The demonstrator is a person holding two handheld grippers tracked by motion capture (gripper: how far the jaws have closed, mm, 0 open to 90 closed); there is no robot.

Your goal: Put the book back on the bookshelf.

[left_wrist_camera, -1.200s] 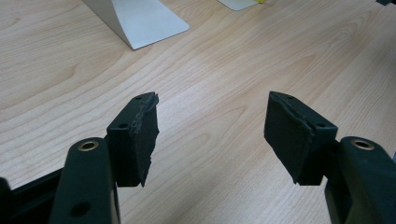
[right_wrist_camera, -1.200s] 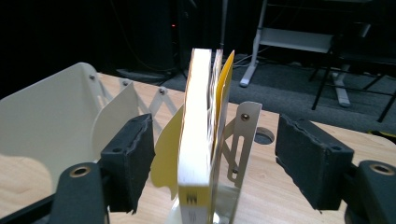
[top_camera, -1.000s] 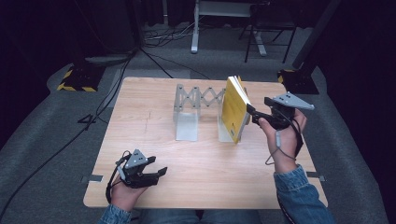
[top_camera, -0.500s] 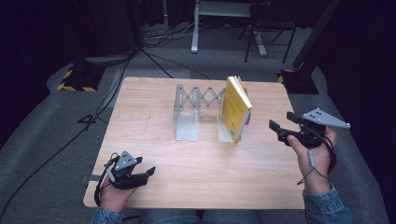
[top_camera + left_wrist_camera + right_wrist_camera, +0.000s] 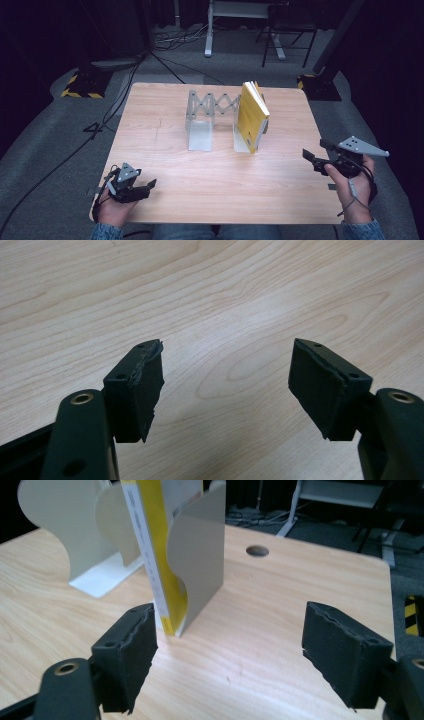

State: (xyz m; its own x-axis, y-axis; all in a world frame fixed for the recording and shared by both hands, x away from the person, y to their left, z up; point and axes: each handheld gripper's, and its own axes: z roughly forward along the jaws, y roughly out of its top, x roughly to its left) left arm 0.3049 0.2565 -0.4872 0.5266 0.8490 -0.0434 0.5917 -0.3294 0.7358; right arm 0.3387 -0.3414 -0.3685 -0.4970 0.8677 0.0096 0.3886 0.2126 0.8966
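Right gripper (image 5: 314, 152): jaws spread wide, nothing between them, pads (image 5: 131, 656) bare in the right gripper view. It hangs over the table's right edge, held by the person's right hand (image 5: 354, 190), grey three-cornered plate on top, cable looping down past the wrist. Jaws aim left and far, toward the book; clearly apart from it, no contact.

Left gripper (image 5: 145, 186): jaws also released, wide gap, holding nothing. The left gripper view has both pads (image 5: 147, 388) over bare wood grain. It sits low at the near left corner of the table, in the person's left hand (image 5: 113, 210), denim cuff at the bottom edge. Well apart from the book and rack.

Yellow book (image 5: 251, 116): stands in the middle of the table, a bit right of centre, at the right end of the grey expanding book rack (image 5: 210, 106). The book tilts, top leaning right. In the right gripper view its yellow and white spine (image 5: 150, 555) faces the camera, pressed against the rack's right end plate (image 5: 199, 555), bottom edge on the tabletop.

The rack's left end plate (image 5: 199, 131) stands apart, scissor links between the two plates at the far side.

Wooden table (image 5: 165, 125): a round hole (image 5: 257, 550) near its far edge.
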